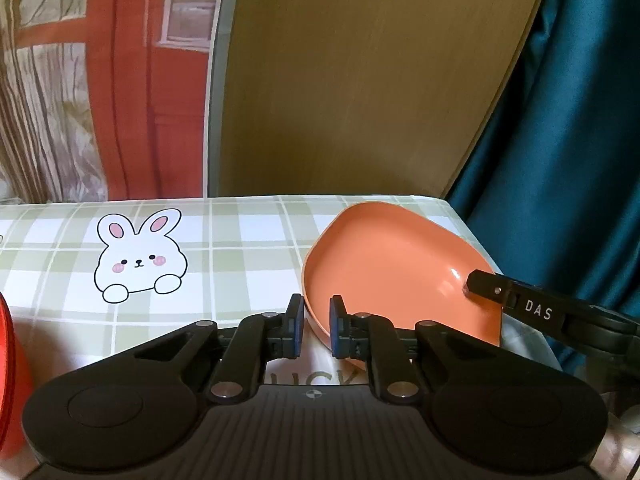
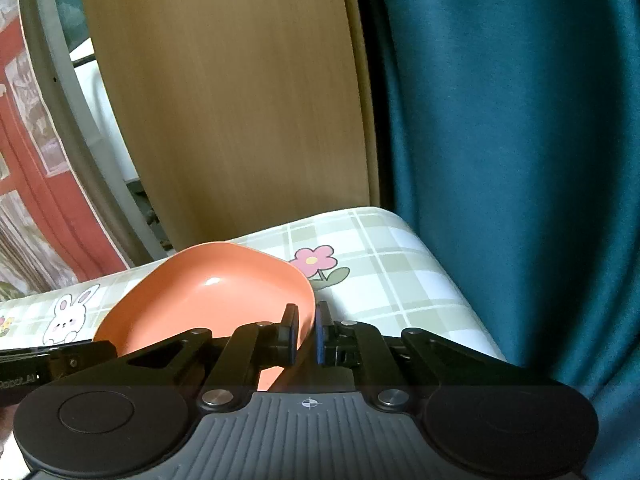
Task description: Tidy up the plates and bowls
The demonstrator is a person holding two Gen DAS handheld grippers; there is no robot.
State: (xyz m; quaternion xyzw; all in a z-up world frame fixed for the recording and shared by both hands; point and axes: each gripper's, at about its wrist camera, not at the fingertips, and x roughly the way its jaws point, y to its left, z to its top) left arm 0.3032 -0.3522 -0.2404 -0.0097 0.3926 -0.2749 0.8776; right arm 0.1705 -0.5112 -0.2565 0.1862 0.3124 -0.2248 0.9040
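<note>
an orange bowl (image 1: pixel 394 264) sits tilted near the far right corner of the checked desk (image 1: pixel 240 240), gripped from both sides: the left hand-held gripper (image 1: pixel 316 328) clenched on its near left rim, the right hand-held gripper (image 2: pixel 306 334) clenched on its right rim. the step in hand looks like carrying the bowl; next, likely a level move toward the red dish (image 1: pixel 10 376) at far left.

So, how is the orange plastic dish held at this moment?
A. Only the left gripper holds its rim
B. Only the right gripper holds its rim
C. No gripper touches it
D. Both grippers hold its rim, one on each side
D: the left gripper and the right gripper each pinch the rim of the orange plastic dish on opposite sides, above the checked tablecloth.
</note>
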